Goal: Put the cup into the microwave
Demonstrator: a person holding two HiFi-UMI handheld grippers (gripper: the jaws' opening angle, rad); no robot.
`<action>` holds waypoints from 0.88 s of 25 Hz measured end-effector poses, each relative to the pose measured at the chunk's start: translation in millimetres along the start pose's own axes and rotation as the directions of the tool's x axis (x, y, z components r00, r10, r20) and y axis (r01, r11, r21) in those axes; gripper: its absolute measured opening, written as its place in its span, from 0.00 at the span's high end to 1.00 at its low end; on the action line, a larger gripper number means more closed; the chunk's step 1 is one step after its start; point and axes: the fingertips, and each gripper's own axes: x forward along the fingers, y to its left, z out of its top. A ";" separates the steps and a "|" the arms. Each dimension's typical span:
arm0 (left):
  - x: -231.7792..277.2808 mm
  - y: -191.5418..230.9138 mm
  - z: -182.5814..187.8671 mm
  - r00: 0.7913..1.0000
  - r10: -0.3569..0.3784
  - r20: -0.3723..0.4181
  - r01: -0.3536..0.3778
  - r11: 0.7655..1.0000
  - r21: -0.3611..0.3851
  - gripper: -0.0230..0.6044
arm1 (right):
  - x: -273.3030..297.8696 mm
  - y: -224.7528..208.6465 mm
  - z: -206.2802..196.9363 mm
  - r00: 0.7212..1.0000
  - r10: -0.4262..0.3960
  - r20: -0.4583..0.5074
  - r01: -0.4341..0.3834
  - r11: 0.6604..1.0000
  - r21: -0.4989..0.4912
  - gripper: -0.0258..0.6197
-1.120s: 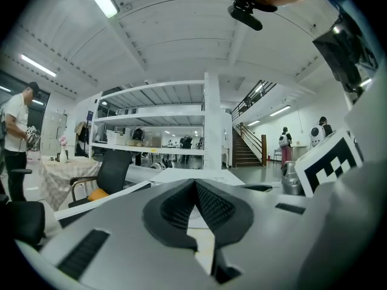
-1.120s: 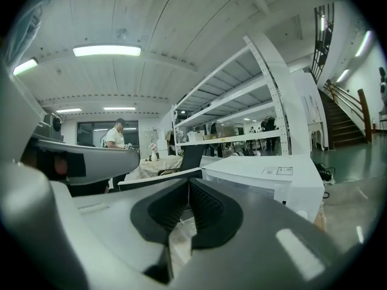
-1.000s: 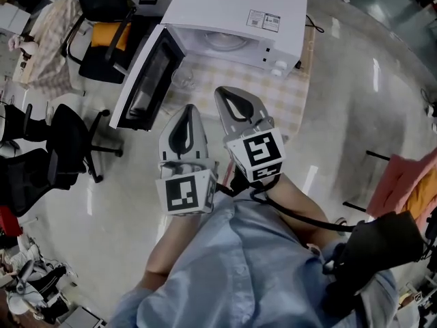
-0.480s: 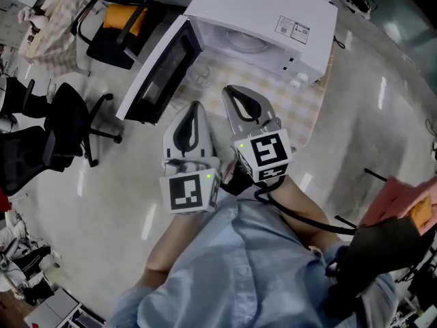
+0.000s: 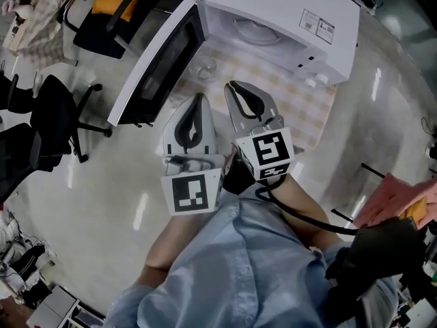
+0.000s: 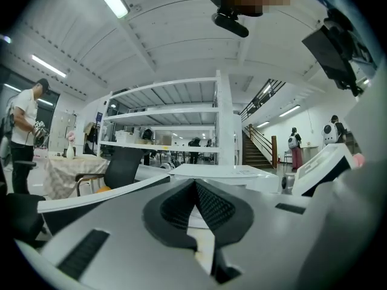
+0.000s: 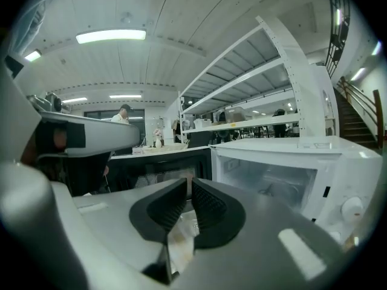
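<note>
Hovering side by side, left gripper [image 5: 197,100] and right gripper [image 5: 237,87], both closed and empty, near glass cup [image 5: 205,70] on worktop [image 5: 295,106], microwave [image 5: 273,9] beyond (door [image 5: 158,67] open).

The person wears a light-blue shirt [image 5: 239,265]; grey left claw [image 5: 198,96] and right claw [image 5: 233,85] carry marker cubes [image 5: 191,193].

I hold my left tongs [image 5: 197,100] and right tongs [image 5: 236,87] side by side before my chest, just apart, both pointing forward and nearly level. Each pair of jaws is closed together. My left forearm [image 5: 166,246] and right forearm [image 5: 298,198] are bent in close.
</note>
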 end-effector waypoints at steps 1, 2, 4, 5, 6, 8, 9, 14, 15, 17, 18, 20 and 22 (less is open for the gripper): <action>3.0 4.9 -6.3 1.000 -0.001 -0.005 0.001 1.000 -0.006 0.95 | 5.7 -0.7 -6.1 1.000 -0.005 -0.004 0.005 1.000 0.000 0.92; 6.8 10.8 -13.5 1.000 0.000 -0.009 0.000 1.000 -0.010 0.95 | 12.8 -1.9 -13.4 1.000 -0.009 -0.008 0.009 1.000 -0.001 0.92; 13.6 22.0 -27.6 1.000 0.003 -0.016 -0.003 1.000 -0.019 0.95 | 26.7 -3.3 -28.4 1.000 -0.012 -0.019 0.012 1.000 0.001 0.92; 15.4 26.3 -33.4 1.000 0.004 -0.020 -0.004 1.000 -0.024 0.95 | 31.6 -2.8 -35.0 1.000 -0.012 -0.028 0.012 1.000 0.002 0.92; 16.8 29.6 -38.7 1.000 0.003 -0.025 -0.003 1.000 -0.030 0.95 | 35.7 -2.0 -40.7 0.999 -0.013 -0.037 0.013 1.000 0.003 0.92; 20.6 34.9 -48.3 0.999 -0.004 -0.033 0.002 0.999 -0.038 0.95 | 44.1 -1.6 -50.1 0.999 -0.016 -0.051 0.016 1.000 -0.002 0.88; 23.4 37.5 -53.2 0.999 -0.007 -0.036 0.005 0.999 -0.043 0.95 | 48.9 -1.8 -55.0 0.998 -0.018 -0.059 0.018 1.000 -0.004 0.83; 38.9 50.6 -76.7 0.999 -0.009 -0.053 0.005 0.998 -0.066 0.95 | 69.7 -2.2 -79.1 0.995 -0.003 -0.096 0.002 1.000 -0.011 0.70; 42.1 53.2 -81.3 0.998 -0.007 -0.056 0.003 0.998 -0.070 0.95 | 73.8 -2.8 -83.6 0.995 0.001 -0.101 -0.002 1.000 -0.011 0.68; 48.2 57.8 -90.6 0.998 -0.003 -0.063 -0.002 0.997 -0.079 0.95 | 82.3 -4.2 -92.8 0.994 0.010 -0.112 -0.011 1.000 -0.012 0.65; 50.7 59.6 -94.9 0.998 -0.002 -0.067 -0.004 0.996 -0.084 0.95 | 86.3 -4.7 -97.1 0.993 0.014 -0.118 -0.016 1.000 -0.014 0.63; 55.0 62.6 -101.8 0.997 -0.001 -0.074 -0.006 0.996 -0.092 0.95 | 94.0 -4.9 -104.5 0.991 0.020 -0.130 -0.023 1.000 -0.018 0.61; 58.9 65.3 -107.2 0.997 -0.002 -0.081 -0.006 0.995 -0.099 0.95 | 101.4 -5.3 -111.1 0.990 0.022 -0.140 -0.025 1.000 -0.018 0.60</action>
